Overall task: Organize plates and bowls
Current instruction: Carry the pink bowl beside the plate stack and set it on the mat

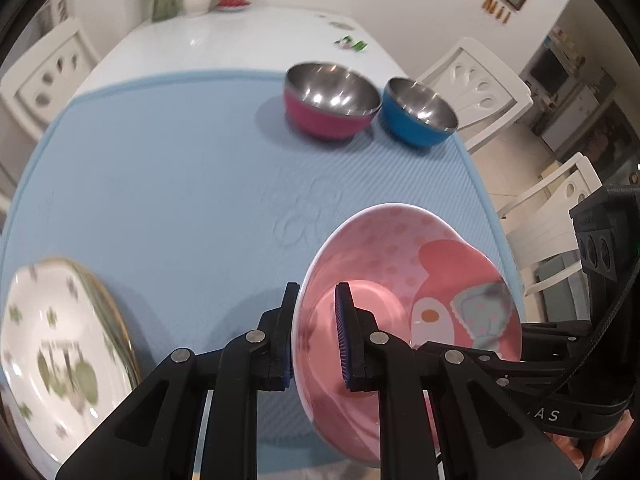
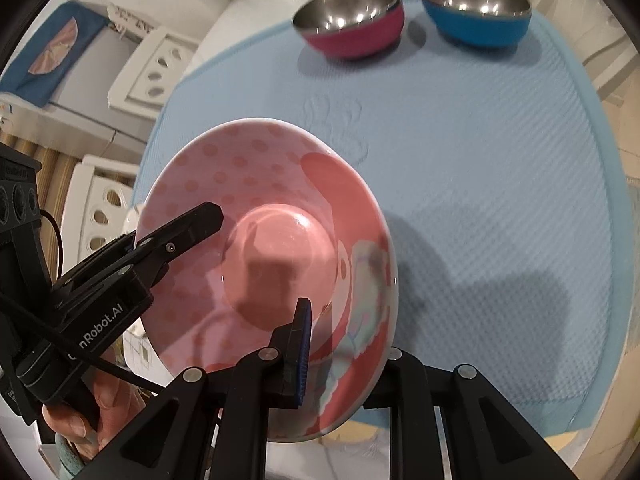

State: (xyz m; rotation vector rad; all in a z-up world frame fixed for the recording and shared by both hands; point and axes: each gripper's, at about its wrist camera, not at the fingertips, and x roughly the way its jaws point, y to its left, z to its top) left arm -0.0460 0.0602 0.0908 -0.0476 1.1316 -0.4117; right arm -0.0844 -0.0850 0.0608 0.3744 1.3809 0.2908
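1. The pink plate [image 1: 404, 280] is held in the air above the near part of the blue mat [image 1: 180, 184], tilted steeply so its face shows. Nothing lies in it.
2. The left gripper [image 1: 316, 336] grips the plate's rim, one finger [image 1: 284, 332] behind the rim and the other on the face. The right gripper [image 2: 344, 344] holds the same plate at another part of its rim; one blue-padded finger [image 2: 300, 356] lies on the face, and the other is hidden behind the plate.
3. In the right wrist view the left gripper comes in from the left side, with the person's hand [image 2: 96, 404] under it.
4. The plate is pink with darker dots, a round deeper centre and a cartoon figure near one edge.
5. A white plate with green leaf pattern [image 1: 60, 356] lies at the mat's near left corner, partly blurred.
6. At the mat's far right corner stand a magenta bowl [image 1: 330, 98] and a blue bowl [image 1: 418, 112], just beside each other, both with an empty steel inside.
7. The mat lies on a white table [image 1: 240, 36], with white chairs [image 1: 480, 88] around it.
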